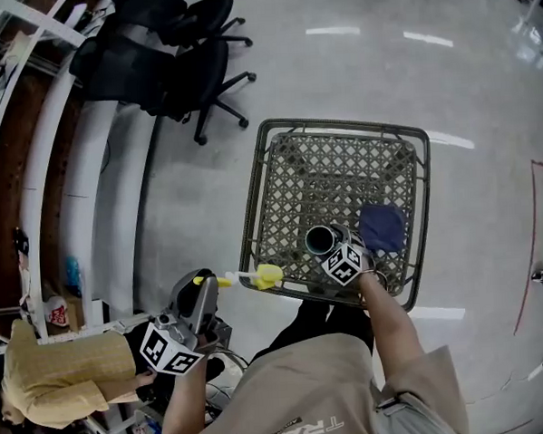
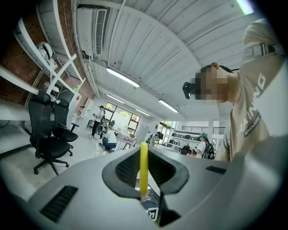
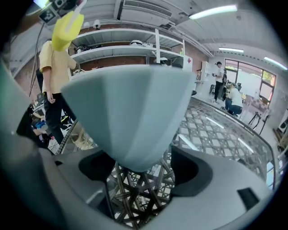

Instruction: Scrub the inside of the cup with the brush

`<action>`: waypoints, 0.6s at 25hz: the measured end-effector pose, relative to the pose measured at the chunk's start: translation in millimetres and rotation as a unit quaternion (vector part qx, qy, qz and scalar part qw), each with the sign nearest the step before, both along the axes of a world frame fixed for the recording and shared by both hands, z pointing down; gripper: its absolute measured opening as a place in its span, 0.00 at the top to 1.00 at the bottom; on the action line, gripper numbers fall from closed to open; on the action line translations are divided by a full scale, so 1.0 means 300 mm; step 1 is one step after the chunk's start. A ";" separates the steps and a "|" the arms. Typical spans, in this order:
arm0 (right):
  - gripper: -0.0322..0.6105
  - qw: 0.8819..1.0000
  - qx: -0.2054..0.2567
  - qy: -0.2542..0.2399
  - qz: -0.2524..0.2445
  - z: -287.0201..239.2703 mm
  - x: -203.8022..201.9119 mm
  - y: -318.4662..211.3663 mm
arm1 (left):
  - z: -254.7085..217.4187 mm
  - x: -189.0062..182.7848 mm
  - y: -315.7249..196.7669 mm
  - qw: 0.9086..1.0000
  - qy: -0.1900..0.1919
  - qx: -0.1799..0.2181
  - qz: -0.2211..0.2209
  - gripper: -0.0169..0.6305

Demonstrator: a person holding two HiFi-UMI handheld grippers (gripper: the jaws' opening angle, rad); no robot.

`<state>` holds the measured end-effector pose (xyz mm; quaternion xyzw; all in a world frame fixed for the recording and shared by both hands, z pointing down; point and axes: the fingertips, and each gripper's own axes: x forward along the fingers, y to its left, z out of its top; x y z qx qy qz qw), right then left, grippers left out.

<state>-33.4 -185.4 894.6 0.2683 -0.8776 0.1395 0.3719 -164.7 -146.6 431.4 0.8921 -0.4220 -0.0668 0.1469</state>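
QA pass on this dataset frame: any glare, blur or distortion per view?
Head view: strong fisheye bend; ceiling-light streaks glare off the floor; table sharp. Left gripper view: black vignette in the corners; brush handle fairly crisp. Right gripper view: cup fills the centre and looks soft; yellow brush head blurred; ceiling lamp blown out.

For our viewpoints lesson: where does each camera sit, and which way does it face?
Head view: on the head, faces down at the table; arms, left tongs, right tongs show.
Left gripper view: on left tongs, faces up past the brush to the ceiling; torso shows.
Right gripper view: on right tongs, faces the cup over the table.
Shared: brush in all three.
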 end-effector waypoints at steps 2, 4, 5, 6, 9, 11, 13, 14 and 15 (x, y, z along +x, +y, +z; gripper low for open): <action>0.35 1.000 -0.012 0.002 0.000 -0.003 0.024 0.014 | -0.001 0.000 -0.006 1.000 0.004 0.004 0.003 0.90; 0.35 1.000 -0.020 -0.001 0.004 -0.017 0.049 0.036 | 0.003 0.004 -0.011 1.000 0.007 0.007 0.008 0.90; 0.35 1.000 -0.023 -0.003 0.006 -0.028 0.060 0.051 | 0.007 0.006 -0.013 1.000 0.007 0.007 0.011 0.90; 0.35 1.000 -0.026 -0.005 0.009 -0.041 0.071 0.068 | 0.014 0.007 -0.014 1.000 0.007 0.008 0.013 0.90; 0.35 0.999 -0.031 -0.014 0.018 -0.102 0.112 0.119 | 0.038 0.006 -0.022 1.000 0.009 0.008 0.015 0.90; 0.35 0.998 -0.040 -0.031 0.026 -0.171 0.135 0.150 | 0.037 0.011 -0.035 1.000 0.018 0.006 0.021 0.90; 0.36 0.996 -0.048 -0.057 0.039 -0.268 0.139 0.186 | 0.027 0.018 -0.039 0.999 0.024 0.005 0.034 0.90; 0.40 0.995 -0.045 -0.071 0.047 -0.328 0.139 0.205 | 0.023 0.024 -0.036 0.999 0.025 0.005 0.040 0.90; 0.45 0.995 -0.034 -0.083 0.053 -0.394 0.141 0.216 | 0.020 0.033 -0.032 0.999 0.026 0.008 0.047 0.90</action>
